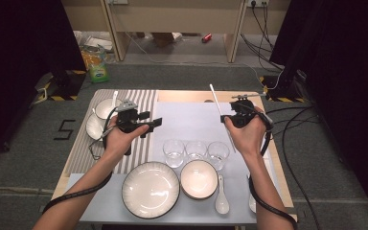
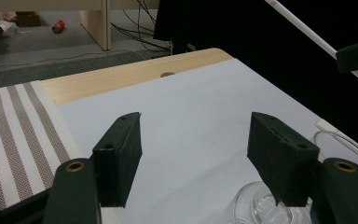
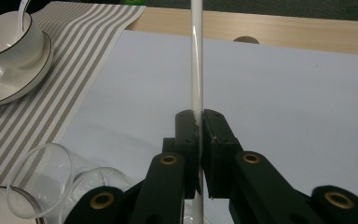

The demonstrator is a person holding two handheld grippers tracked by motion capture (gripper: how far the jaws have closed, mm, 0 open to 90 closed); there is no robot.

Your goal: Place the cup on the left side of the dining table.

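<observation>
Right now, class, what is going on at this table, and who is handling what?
A person works at a table laid with dishes, a gripper in each hand. The right gripper is shut on a thin white chopstick, held up above the pale mat. The left gripper hangs open and empty over the mat's left edge. Nearer the person stand three glasses, a plate, a bowl and a spoon.
</observation>
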